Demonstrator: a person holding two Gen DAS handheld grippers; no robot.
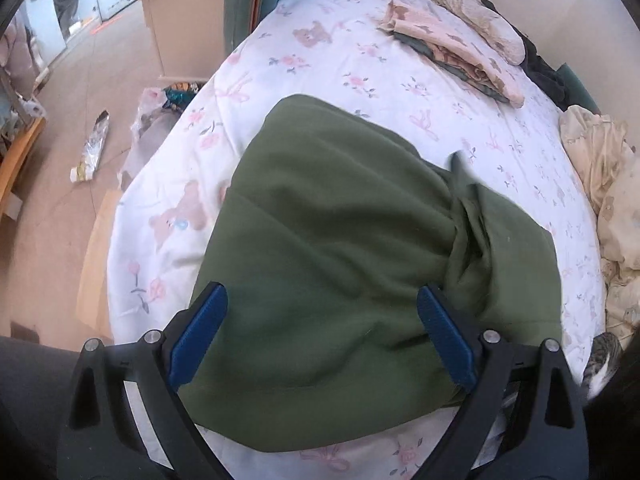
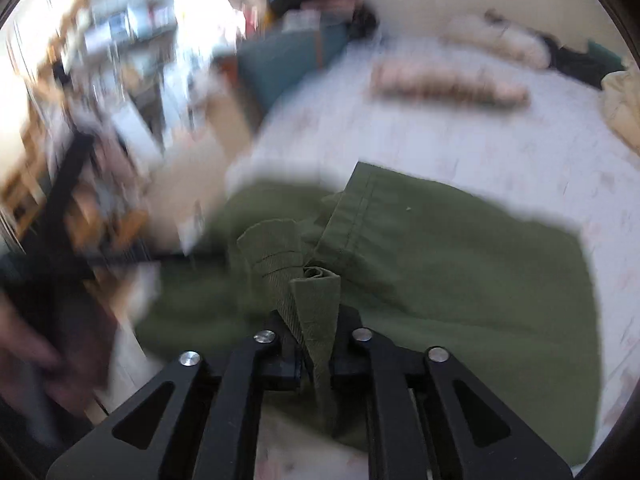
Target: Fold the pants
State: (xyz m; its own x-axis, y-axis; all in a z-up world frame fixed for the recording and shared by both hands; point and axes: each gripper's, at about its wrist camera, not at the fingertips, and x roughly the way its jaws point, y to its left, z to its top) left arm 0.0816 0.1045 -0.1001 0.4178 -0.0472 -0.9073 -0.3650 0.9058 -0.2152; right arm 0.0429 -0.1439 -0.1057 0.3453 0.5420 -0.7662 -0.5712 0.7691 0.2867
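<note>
The olive green pants [image 1: 328, 240] lie on a white floral bedsheet [image 1: 320, 52], bunched into a twist at the right side. My left gripper [image 1: 322, 300] is open with blue-padded fingers [image 1: 200, 332] spread wide just above the pants' near part, holding nothing. In the right wrist view, my right gripper [image 2: 316, 356] is shut on a pinched fold of the pants [image 2: 440, 272], with a hemmed edge standing up just ahead of it. The right wrist view is motion-blurred.
A stack of folded pink and dark clothes [image 1: 452, 52] lies at the bed's far side. Cream bedding [image 1: 600, 184] is heaped at the right. A cardboard box [image 1: 180, 12] and litter [image 1: 94, 148] sit on the floor to the left.
</note>
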